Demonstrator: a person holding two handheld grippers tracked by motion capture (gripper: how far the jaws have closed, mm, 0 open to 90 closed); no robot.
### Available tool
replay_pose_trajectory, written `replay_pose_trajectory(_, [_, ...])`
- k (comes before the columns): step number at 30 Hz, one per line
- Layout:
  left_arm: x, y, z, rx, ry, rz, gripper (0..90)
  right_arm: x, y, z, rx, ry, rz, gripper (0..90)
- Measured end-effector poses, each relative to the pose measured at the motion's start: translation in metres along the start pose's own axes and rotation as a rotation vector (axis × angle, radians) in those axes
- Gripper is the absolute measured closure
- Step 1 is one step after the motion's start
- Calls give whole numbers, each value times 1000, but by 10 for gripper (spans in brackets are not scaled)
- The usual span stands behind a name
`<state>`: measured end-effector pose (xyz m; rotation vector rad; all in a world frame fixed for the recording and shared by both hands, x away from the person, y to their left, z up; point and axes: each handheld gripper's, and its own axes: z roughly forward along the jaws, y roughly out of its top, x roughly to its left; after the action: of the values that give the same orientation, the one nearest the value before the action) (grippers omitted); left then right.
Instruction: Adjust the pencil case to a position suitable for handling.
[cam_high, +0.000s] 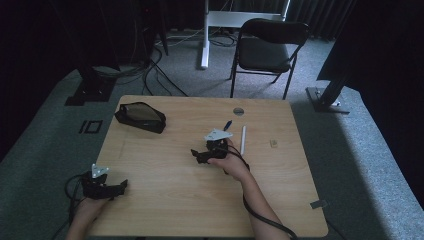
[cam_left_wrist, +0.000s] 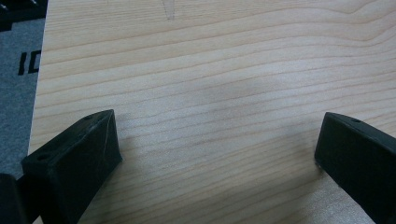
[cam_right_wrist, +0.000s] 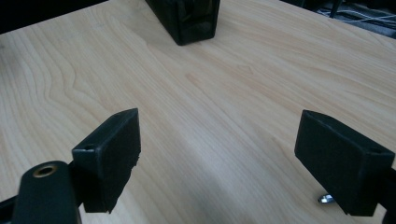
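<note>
Table (cam_left_wrist: 210, 93): pale wood-grain, smooth, faint sheen. Right gripper (cam_right_wrist: 219, 158) pads matt black (plastic-looking); case ahead (cam_right_wrist: 189, 21) black.

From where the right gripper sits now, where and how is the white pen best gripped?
Grip the white pen at mid-barrel, coming straight down from above with the jaws either side of it. It lies flat on the table, pointing away from the person, just right of the right gripper, which is open. A blue pen lies close by.
</note>
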<state>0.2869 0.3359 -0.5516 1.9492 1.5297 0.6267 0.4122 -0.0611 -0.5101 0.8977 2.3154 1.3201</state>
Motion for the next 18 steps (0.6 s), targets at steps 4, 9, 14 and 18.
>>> replay_pose_trajectory(4, [0, 0, 0, 0, 0, 0, 1, -1, 4, 6, -17, 7, -11, 140])
replay_pose_trajectory(9, [0, 0, 0, 0, 0, 0, 1, -2, 10, 13, -28, 14, -21, 141])
replay_pose_trajectory(14, [0, 0, 0, 0, 0, 0, 1, -2, 15, 21, -31, 25, -16, 145])
replay_pose_trajectory(18, [0, 0, 0, 0, 0, 0, 1, -1, 17, 29, -32, 31, -13, 145])
